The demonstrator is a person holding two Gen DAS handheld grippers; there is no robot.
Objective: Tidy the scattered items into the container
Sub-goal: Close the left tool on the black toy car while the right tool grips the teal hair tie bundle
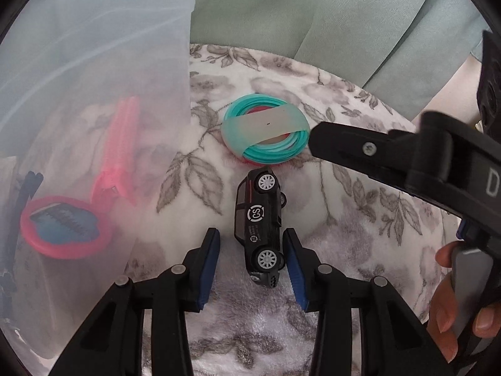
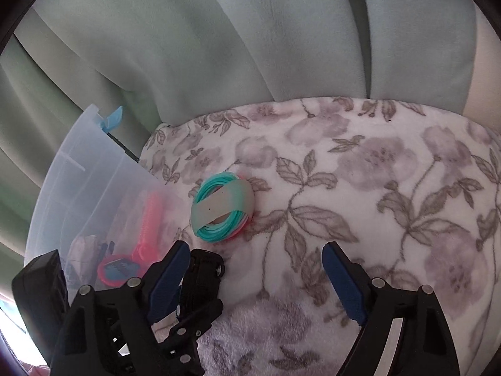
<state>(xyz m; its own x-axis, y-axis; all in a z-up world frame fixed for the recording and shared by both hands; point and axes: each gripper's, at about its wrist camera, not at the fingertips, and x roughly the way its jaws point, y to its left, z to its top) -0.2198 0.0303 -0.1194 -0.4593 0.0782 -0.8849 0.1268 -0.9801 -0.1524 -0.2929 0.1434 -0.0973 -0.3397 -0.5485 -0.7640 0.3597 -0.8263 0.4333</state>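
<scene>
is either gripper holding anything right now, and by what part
Nothing is held. The left gripper has its jaws open around the black toy car, not clamped. The right gripper is open over the floral blanket.

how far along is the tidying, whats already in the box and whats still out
Done: a pink comb and a pink-rimmed mirror already lie in the clear container. In hand: the left tongs are open around the black toy car, not yet closed. Left: the car and the teal ring bundle on the floral blanket; the right tongs are open, empty.
</scene>
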